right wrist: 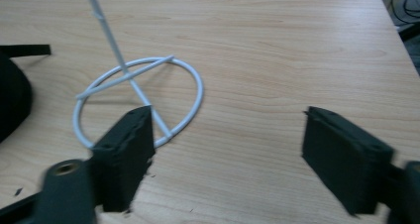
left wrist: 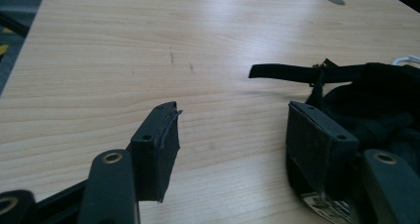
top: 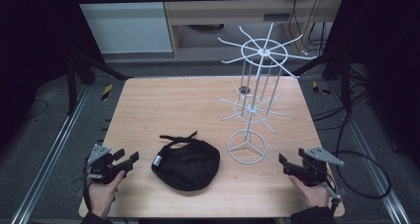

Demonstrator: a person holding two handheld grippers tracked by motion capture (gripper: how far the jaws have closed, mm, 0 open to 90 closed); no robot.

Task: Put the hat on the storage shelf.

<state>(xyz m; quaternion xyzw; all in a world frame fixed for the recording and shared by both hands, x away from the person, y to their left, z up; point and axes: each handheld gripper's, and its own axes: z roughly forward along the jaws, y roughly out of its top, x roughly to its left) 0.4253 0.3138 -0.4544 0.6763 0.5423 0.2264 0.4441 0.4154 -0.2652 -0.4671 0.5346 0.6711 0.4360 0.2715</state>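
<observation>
Down at the near edge, your two hands are cut off at the wrists by the frame, and each carries one gripper: your left gripper [top: 130,159] sits at the near left corner with its jaws spread wide and nothing between them, and your right gripper [top: 283,163] sits at the near right corner, jaws likewise wide apart and empty. In the left gripper view, one jaw covers part of the black cap [left wrist: 376,105], so its near edge is hidden, and a label below it is too cut off to read. In the high view the single cap [top: 186,162] lies between your grippers on the wooden table [top: 168,105], just left of the stand's base, with one strap [top: 177,137] stretching from its far side; a small white tag on its left rim is too small to make out. The one white wire stand [top: 253,102] rises on the right half of the table from a ring base [right wrist: 193,92], with two tiers of radiating arms. The pale wood-grain top shows a few faint dark marks and one round hole [top: 243,89] behind the stand. Beyond it, the floor is grey, with cables at the right and pale cabinets at the back, and both far sides fall into darkness.
</observation>
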